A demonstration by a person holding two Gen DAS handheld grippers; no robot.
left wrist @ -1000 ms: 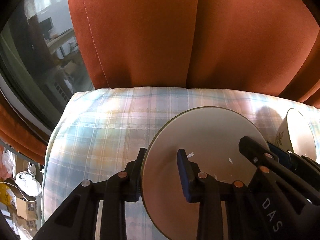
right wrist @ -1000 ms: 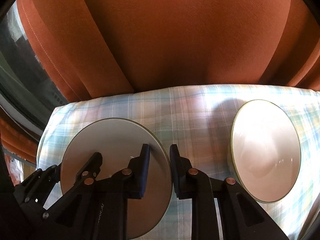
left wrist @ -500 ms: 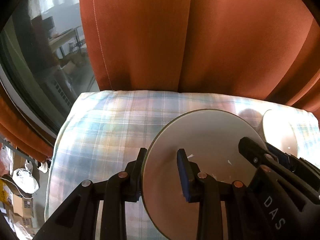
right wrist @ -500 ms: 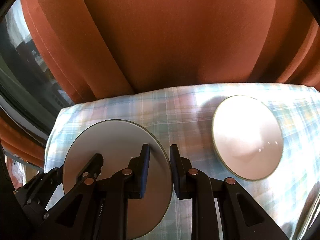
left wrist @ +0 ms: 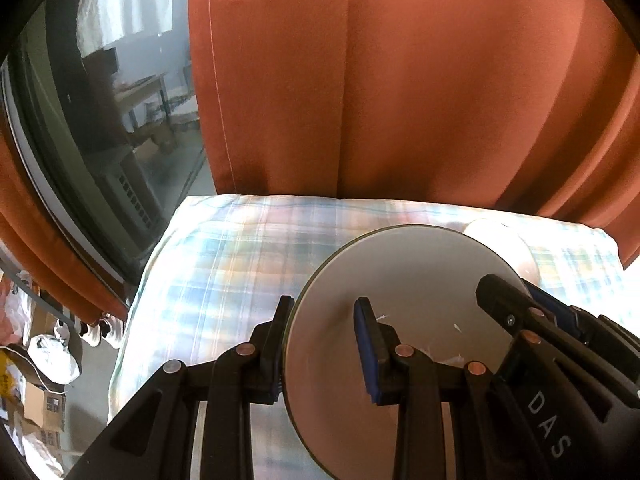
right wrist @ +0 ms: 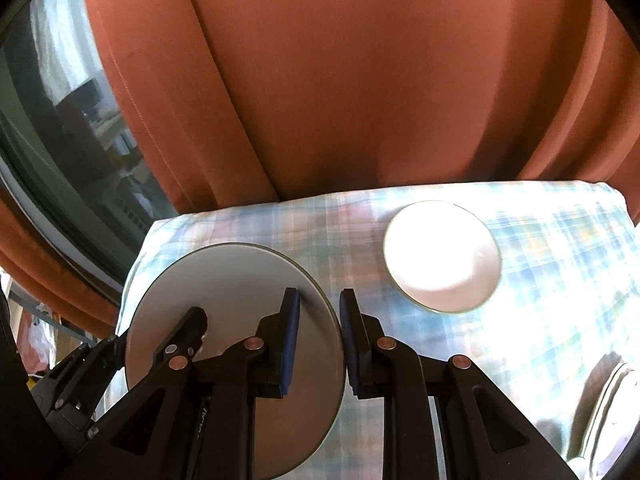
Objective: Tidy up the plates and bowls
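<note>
A round pale grey plate (left wrist: pixel 412 280) hangs above the plaid-covered table (left wrist: pixel 224 264), gripped at two opposite edges. My left gripper (left wrist: pixel 322 344) is shut on its left rim, one blue pad above the plate and one below. My right gripper (right wrist: pixel 318 336) is shut on the plate's (right wrist: pixel 224 280) right rim in the same way. Each gripper shows in the other's view: the right one (left wrist: pixel 520 308) and the left one (right wrist: pixel 188 328). A white bowl (right wrist: pixel 442 256) stands on the cloth to the right, apart from the plate. In the left wrist view the bowl (left wrist: pixel 500 236) is half hidden behind the plate.
Rust-red curtains (right wrist: pixel 360 80) hang right behind the table's far edge. A dark window pane (left wrist: pixel 100 120) is on the left, with boxes and bags (left wrist: pixel 44 360) on the floor beneath it. Something striped (right wrist: pixel 612 396) lies at the table's near right corner.
Both grippers have risen and drawn back with the plate between them. The table and bowl now look smaller and farther, and more curtain shows. Neither grip has changed.
</note>
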